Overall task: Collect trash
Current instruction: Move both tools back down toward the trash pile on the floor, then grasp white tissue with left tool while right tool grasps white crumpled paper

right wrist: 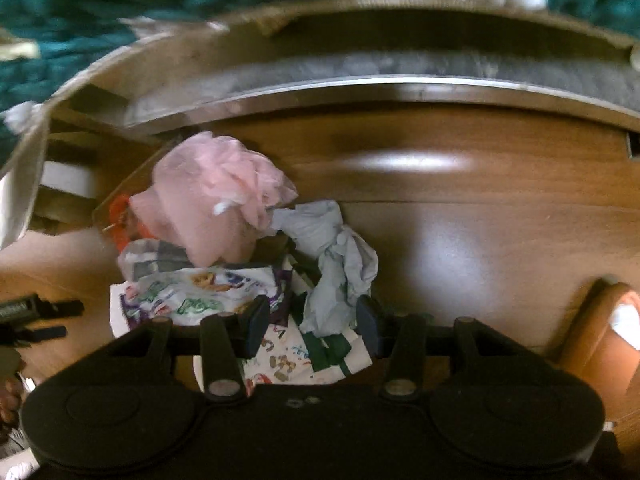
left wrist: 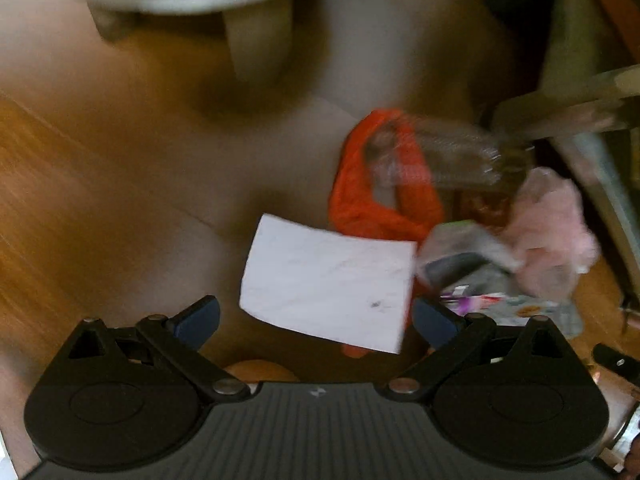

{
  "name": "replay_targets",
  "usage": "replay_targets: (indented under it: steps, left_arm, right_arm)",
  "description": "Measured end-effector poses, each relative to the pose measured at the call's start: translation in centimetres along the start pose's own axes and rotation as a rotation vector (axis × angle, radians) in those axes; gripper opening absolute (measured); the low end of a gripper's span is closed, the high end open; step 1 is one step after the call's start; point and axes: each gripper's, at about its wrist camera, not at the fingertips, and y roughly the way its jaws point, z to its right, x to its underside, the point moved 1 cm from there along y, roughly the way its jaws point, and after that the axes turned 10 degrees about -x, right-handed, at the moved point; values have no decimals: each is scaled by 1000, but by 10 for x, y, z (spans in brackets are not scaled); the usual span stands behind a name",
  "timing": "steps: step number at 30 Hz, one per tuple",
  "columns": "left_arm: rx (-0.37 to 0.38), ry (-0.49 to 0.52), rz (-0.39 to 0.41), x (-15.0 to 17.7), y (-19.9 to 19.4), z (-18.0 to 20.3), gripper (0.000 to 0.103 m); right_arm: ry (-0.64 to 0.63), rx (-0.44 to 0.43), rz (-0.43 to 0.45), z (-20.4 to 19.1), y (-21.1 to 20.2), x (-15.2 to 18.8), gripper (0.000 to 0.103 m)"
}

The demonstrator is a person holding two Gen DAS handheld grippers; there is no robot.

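Left wrist view: blurred, looking steeply down at a wooden floor.
Floor litter: a heap of trash lies on the boards beside a metal-edged furniture base.
Left gripper: jaws spread wide, pads pressing nothing; a white paper sheet lies between and just beyond the fingertips.
Orange bag: past the sheet, with a clear plastic bottle lying over it.
Right gripper: jaws wide and holding nothing, pointed down over the heap.
Pale blue tissue: crumpled, reaching down between the right fingertips.
Printed wrapper: flat under the left pad.
Pink plastic bag: beyond the jaws, apart from them.
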Motion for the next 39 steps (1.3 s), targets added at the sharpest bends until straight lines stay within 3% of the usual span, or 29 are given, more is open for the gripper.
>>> replay_targets:
  steps: [9,18,21,24,26,28,29,30,32,39]
  left_arm:
    - [22,-62,-82,-1,58,-19,102]
    - [47,-62,-54,0,68,-18,98]
    - [81,-83,-42,1,64,-19,83]
    - [109,-104,-24,2,60,-21,58]
    - [95,-117,-31,1,60,-21,22]
    - [90,-128,-39,0,59,-23,19]
    - [97,-132,-29,0,57,-24,14]
    - [97,-135,-20,0,56,-24,11]
    - [104,-139,-10,1,53,-27,6]
    - [129,-137,32,12,25,-33,3]
  right_arm:
    - [59,43,-13,18,33,-14,48]
    - [62,42,-33,23,53,-21,48]
    - [42,33,-23,18,54,-23,47]
    - [11,34,-17,15,56,-22,46]
    - [-7,34,-18,13,55,-20,44]
    - [-22,46,-14,12,53,-18,41]
    - [-26,46,-12,12,53,-17,30]
    - [-30,49,-11,12,51,-16,1]
    - [-26,60,-16,13,47,-13,2]
    - [-78,29,28,1,24,1,1]
